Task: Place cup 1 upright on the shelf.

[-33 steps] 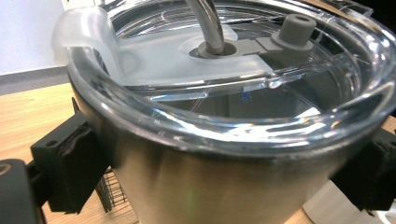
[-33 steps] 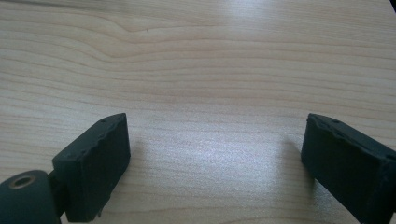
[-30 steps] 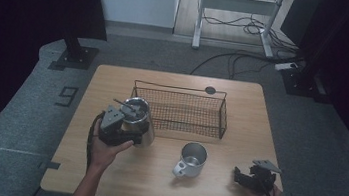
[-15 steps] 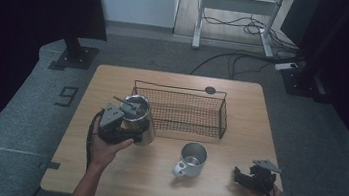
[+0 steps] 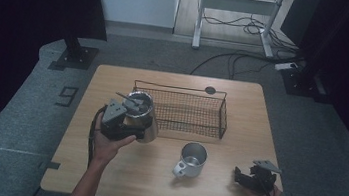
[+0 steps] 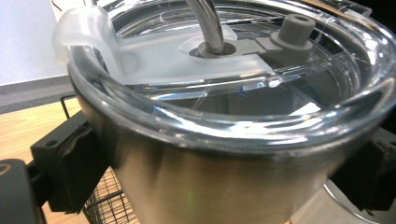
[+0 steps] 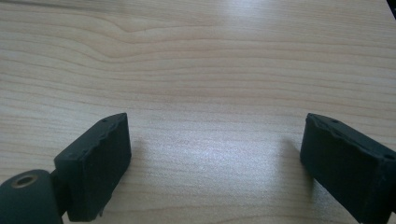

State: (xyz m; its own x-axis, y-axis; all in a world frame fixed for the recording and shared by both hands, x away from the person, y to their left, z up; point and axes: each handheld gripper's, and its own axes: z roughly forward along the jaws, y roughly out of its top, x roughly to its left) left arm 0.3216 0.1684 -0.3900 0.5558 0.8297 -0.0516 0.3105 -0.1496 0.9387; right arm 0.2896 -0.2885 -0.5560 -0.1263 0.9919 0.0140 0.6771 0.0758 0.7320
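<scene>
At the near right corner of the bench (image 5: 117, 181), the right claw (image 5: 245, 177) rests low over the wood, held by a hand at the bench's edge. Its 2 black jaws stand wide apart, with bare wood grain between them in the right gripper view and nothing touching either pad.

A little farther in, near the middle of the bench, a small steel mug (image 5: 191, 159) stands upright, its handle turned toward the near left. It is well apart from both claws.

To the left, the person's left hand (image 5: 106, 142) holds the left claw (image 5: 130, 131) clamped on a steel tumbler (image 5: 141, 115). In the left gripper view the jaws press the tumbler's metal wall from both sides, just below its rim. The tumbler carries a clear plastic lid (image 6: 243, 88) with a frosted tab at one edge, and a metal straw (image 6: 208, 23) passes through a grey grommet in the lid. The tumbler sits tilted slightly, right at the near left corner of the wire basket (image 5: 188, 95); whether its base touches the bench cannot be told.

The black wire basket lies beyond the mug, long side across the bench. Behind it, a round dark disc (image 5: 210, 90) sits at the far edge of the bench.
</scene>
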